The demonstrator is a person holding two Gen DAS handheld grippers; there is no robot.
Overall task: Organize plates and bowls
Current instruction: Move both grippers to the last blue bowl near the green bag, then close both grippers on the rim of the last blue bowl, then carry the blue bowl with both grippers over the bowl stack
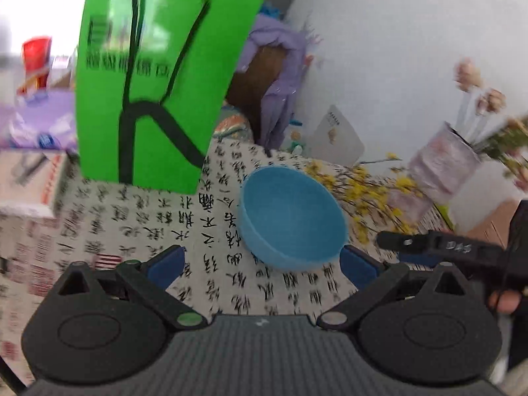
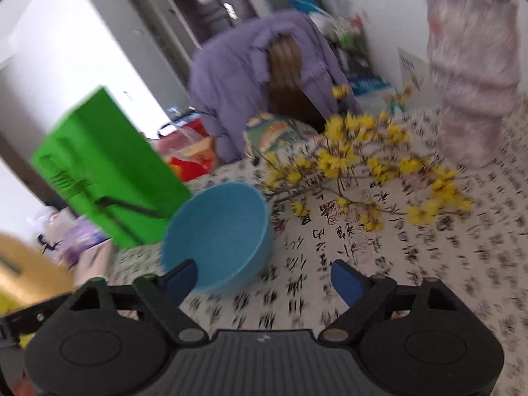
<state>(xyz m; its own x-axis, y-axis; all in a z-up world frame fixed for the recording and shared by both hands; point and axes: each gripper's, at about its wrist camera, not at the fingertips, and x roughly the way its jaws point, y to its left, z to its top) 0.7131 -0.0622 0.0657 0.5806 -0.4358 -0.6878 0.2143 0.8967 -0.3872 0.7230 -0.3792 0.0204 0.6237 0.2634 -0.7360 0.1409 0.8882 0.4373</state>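
Observation:
A light blue bowl (image 1: 290, 217) rests on the calligraphy-print tablecloth (image 1: 132, 231), its hollow turned toward the camera. My left gripper (image 1: 262, 265) is open just short of it. The bowl's near rim lies between the blue pads, close to the right pad (image 1: 358, 269). In the right wrist view the same bowl (image 2: 217, 234) sits ahead and left of centre. My right gripper (image 2: 264, 280) is open, its left fingertip (image 2: 181, 279) overlapping the bowl's near rim, its right one over bare cloth. Both views are blurred.
A green paper bag (image 1: 158, 76) stands left of the bowl. Yellow flower branches (image 2: 363, 171) and a pink wrapped vase (image 2: 472, 76) lie to its right. A purple jacket (image 2: 237, 76) hangs over a chair behind. A box (image 1: 29, 181) sits at the left.

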